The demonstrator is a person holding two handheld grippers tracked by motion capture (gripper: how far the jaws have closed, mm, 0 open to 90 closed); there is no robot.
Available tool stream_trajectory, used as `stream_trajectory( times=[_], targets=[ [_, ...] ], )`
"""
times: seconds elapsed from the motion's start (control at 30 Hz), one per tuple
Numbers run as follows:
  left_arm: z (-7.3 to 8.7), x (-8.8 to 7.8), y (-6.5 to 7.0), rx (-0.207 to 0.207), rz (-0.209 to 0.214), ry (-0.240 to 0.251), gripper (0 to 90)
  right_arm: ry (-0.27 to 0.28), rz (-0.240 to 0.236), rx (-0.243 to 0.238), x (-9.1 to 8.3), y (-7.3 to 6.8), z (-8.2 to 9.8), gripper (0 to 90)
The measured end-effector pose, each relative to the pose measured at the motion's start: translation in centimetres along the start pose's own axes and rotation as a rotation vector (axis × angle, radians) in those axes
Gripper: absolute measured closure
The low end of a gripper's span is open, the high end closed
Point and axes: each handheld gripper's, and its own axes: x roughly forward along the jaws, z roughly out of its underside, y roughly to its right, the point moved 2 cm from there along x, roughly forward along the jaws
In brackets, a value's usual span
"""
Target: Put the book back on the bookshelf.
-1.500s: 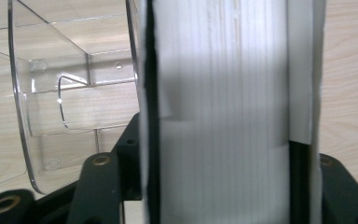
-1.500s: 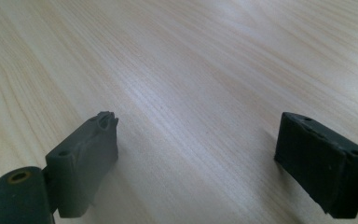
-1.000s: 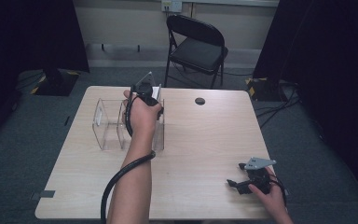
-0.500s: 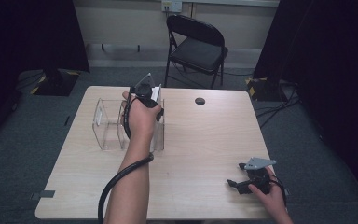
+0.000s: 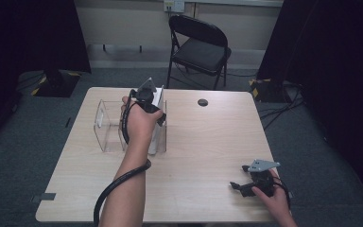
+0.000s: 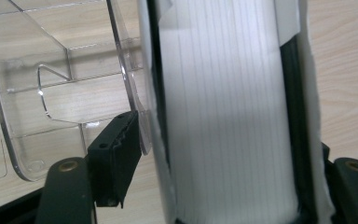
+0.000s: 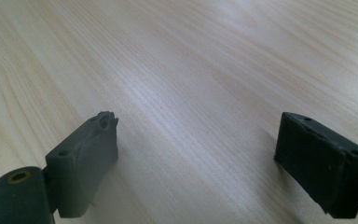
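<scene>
A clear plastic organizer [image 5: 106, 127] with upright dividers stands on the left half of the table. A white book-like block [image 5: 158, 141] with black edges stands upright in its right compartment. My left gripper [image 5: 150, 101] points down over that compartment, under the person's hand. In the left gripper view the white block [image 6: 223, 93] sits between the jaws of the left gripper [image 6: 223, 163], which have just been opening. The left pad [image 6: 116, 158] stands just off it beside a clear divider [image 6: 51, 93]. My right gripper [image 5: 238, 177] rests open near the table's front right corner, and the right gripper view shows nothing between the jaws of the right gripper [image 7: 200, 158].
A small black round cap [image 5: 202, 102] sits in the tabletop near the back edge. A black folding chair [image 5: 201, 47] stands behind the table. Cables lie on the floor at the right [image 5: 274, 109]. Bare wood lies between the two hands.
</scene>
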Motion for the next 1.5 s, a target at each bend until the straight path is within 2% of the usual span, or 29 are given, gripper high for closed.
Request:
stream_trajectory(
  times=[0.1, 0.3, 0.57, 0.6, 0.73, 0.8, 0.93, 0.97, 1.1, 1.17, 1.2, 1.5],
  targets=[
    [0.1, -0.1, 0.0, -0.004, 0.004, 0.003, 29.7, 0.000, 0.000, 0.000, 0.0, 0.0, 0.0, 11.9],
    [0.5, -0.4, 0.0, 0.033, 0.020, 0.011, 28.6, 0.000, 0.001, -0.001, 0.0, 0.0, 0.0, 11.9],
    [1.0, -0.5, -0.2, 0.035, 0.011, 0.018, 27.0, 0.002, 0.002, 0.003, 0.0, 0.0, 0.0, 11.9],
    [1.2, -0.6, -0.2, 0.036, 0.022, 0.015, 26.7, 0.002, 0.002, 0.003, 0.0, 0.0, 0.0, 11.9],
    [1.4, -0.7, -0.2, 0.066, 0.026, 0.013, 25.9, 0.002, 0.002, 0.003, 0.0, 0.0, 0.0, 11.9],
    [1.5, -0.8, -0.1, 0.055, 0.026, 0.024, 26.0, 0.002, 0.002, 0.003, 0.0, 0.0, 0.0, 11.9],
    [1.8, -0.7, -0.2, 0.074, 0.036, 0.020, 25.7, 0.002, 0.002, 0.003, 0.0, 0.0, 0.0, 11.9],
    [1.9, -0.7, -0.1, 0.065, 0.035, 0.021, 25.7, 0.002, 0.002, 0.003, 0.0, 0.0, 0.0, 11.9],
    [2.2, -0.7, -0.3, 0.078, 0.041, 0.018, 25.6, 0.002, 0.002, 0.002, 0.0, 0.0, 0.0, 11.9],
    [2.4, -0.7, -0.3, 0.068, 0.043, 0.019, 25.6, 0.002, 0.002, 0.003, 0.0, 0.0, 0.0, 11.9],
    [2.4, -0.7, -0.3, 0.078, 0.049, 0.018, 25.6, 0.002, 0.002, 0.002, 0.0, 0.0, 0.0, 11.9],
    [3.0, -0.7, -0.4, 0.068, 0.065, 0.028, 25.4, 0.002, 0.002, 0.003, 0.0, 0.0, 0.0, 11.9]
  ],
)
